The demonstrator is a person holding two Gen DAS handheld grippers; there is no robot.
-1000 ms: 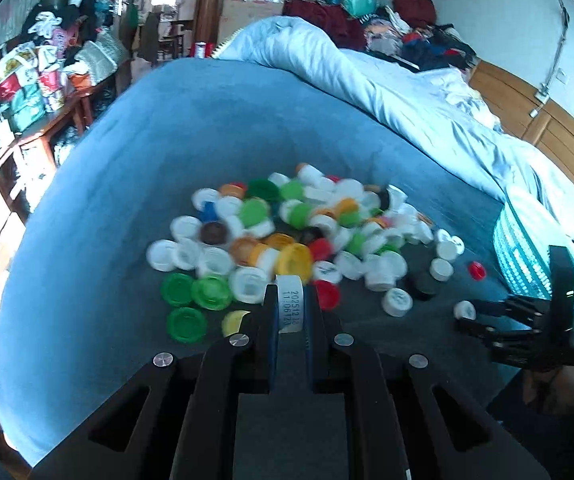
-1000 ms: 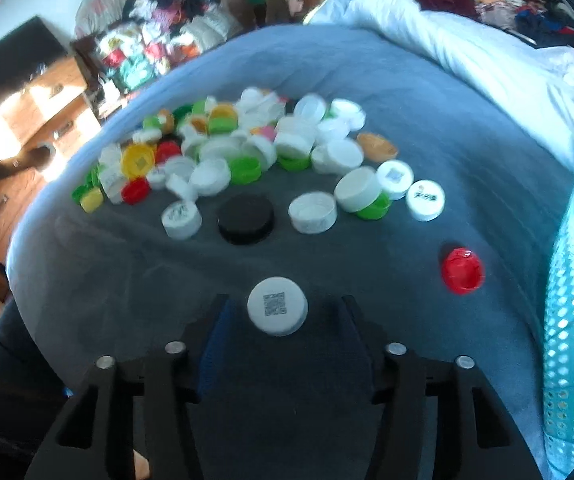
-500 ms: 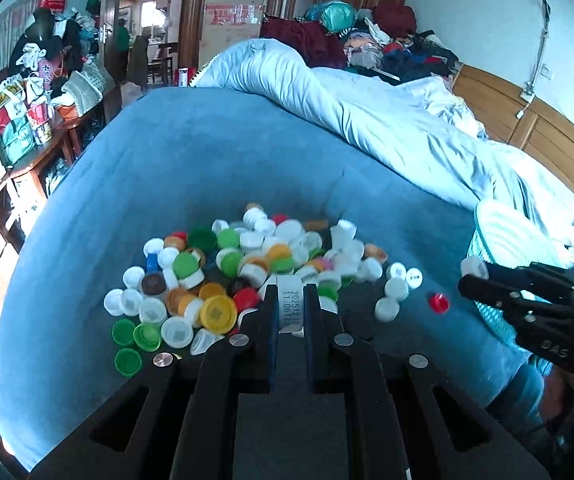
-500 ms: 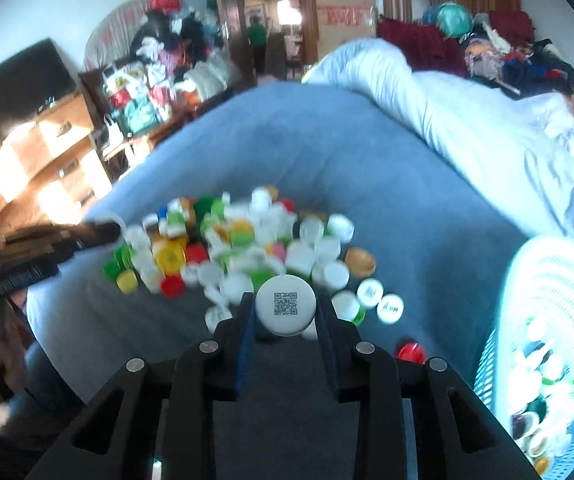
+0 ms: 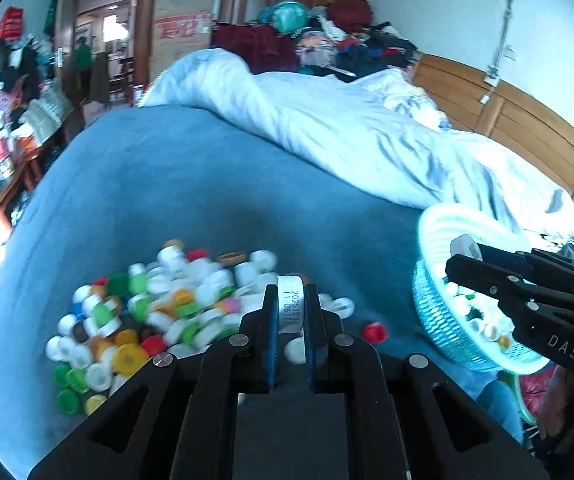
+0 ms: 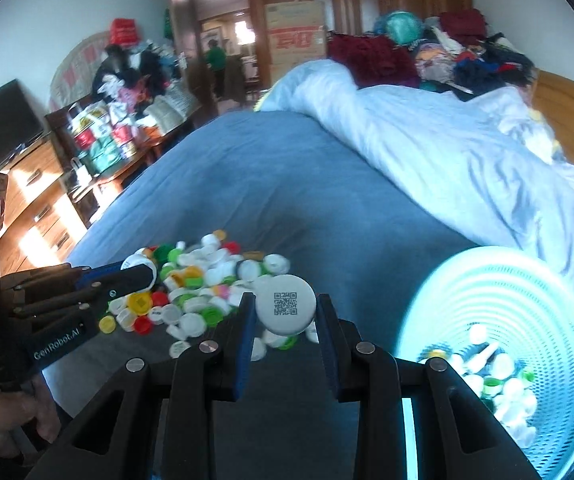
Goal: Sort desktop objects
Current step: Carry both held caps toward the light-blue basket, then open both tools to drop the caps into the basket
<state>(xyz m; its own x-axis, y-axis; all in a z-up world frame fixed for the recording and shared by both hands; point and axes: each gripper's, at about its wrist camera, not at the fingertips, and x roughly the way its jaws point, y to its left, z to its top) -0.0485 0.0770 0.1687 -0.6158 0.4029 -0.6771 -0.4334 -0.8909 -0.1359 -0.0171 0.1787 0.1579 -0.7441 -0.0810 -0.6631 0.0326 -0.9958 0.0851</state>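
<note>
- Between the right claw's (image 6: 285, 312) jaws: a white cap (image 6: 285, 309) with a printed code on top, pinched by its rim after the jaws' recent closing, raised above the bed.
- In the left claw (image 5: 291, 308), pressed nearly together: a white cap (image 5: 290, 303) gripped on edge, dated print showing.
- Below both, on the blue bed cover (image 5: 191, 184): a heap of caps (image 5: 159, 312), white, green, yellow, red.
- Right of the heap: a red cap (image 5: 374, 332) lying alone.
- Farther right: a pale mesh basket (image 6: 519, 320) with caps inside.
- Behind: a rumpled white quilt (image 6: 447, 152).
</note>
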